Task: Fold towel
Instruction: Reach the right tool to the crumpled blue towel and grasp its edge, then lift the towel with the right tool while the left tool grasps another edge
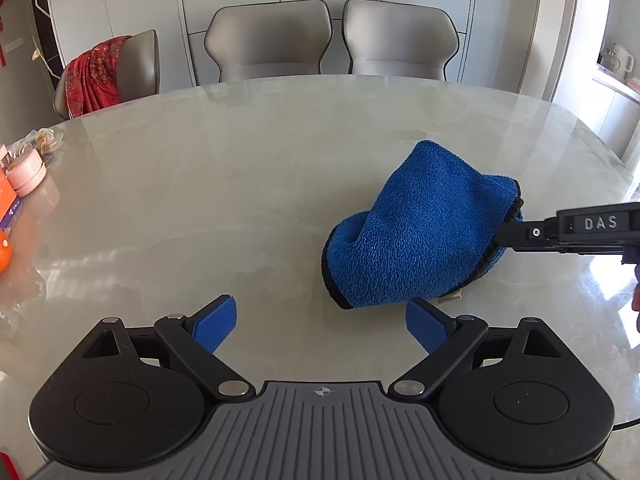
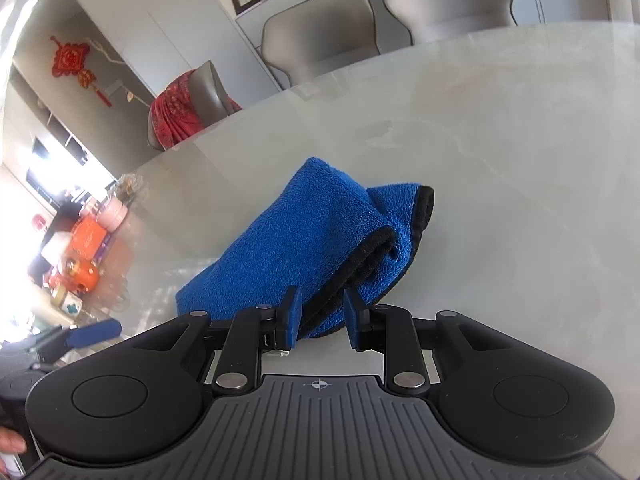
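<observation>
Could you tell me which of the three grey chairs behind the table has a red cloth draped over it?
The leftmost chair, at the table's left end; the red cloth hangs over its back, while the two chairs side by side are bare.

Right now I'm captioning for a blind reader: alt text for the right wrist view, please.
A crumpled blue towel lies on a pale table, its black-trimmed edge between the right gripper fingers. Grey chairs stand behind.
</observation>
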`<state>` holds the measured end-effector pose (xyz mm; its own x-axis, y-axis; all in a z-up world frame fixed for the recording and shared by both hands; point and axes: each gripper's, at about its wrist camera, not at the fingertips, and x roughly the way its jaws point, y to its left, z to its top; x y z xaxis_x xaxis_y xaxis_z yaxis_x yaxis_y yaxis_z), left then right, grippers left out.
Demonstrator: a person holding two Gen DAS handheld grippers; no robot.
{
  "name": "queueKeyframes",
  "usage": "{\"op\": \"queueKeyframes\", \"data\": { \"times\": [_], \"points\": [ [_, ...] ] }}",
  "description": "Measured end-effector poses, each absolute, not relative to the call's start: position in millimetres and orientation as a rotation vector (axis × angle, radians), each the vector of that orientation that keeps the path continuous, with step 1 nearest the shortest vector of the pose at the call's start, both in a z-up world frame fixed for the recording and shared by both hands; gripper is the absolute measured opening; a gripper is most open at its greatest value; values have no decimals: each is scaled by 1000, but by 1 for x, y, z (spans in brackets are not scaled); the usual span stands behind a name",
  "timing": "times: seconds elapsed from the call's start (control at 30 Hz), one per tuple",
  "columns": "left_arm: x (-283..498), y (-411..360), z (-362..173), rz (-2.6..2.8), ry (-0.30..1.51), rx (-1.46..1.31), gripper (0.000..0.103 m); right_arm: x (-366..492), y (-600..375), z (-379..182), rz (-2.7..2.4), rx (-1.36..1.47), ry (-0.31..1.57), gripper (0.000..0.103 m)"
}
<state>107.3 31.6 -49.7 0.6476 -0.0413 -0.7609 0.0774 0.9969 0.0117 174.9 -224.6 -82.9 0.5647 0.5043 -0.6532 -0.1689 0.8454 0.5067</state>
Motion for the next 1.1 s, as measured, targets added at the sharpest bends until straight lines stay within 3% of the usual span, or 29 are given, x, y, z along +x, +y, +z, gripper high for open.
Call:
{"op": "queueKeyframes", "data": {
  "times": [0.43, 0.57, 0.6, 0.7, 1.1],
  "points": [
    [102, 31, -50, -92, 836, 48, 94, 196, -210, -93, 441, 438, 868, 25],
    [103, 30, -49, -105, 829, 59, 94, 199, -209, -97, 431, 494, 868, 29],
    [103, 30, -50, -109, 827, 61, 94, 198, -211, -96, 460, 534, 843, 29],
    [104, 28, -50, -133, 819, 66, 94, 200, -214, -91, 562, 629, 798, 11],
    [112, 1, -36, -223, 646, 179, 94, 221, -241, -72, 743, 1001, 725, 10]
  ]
}}
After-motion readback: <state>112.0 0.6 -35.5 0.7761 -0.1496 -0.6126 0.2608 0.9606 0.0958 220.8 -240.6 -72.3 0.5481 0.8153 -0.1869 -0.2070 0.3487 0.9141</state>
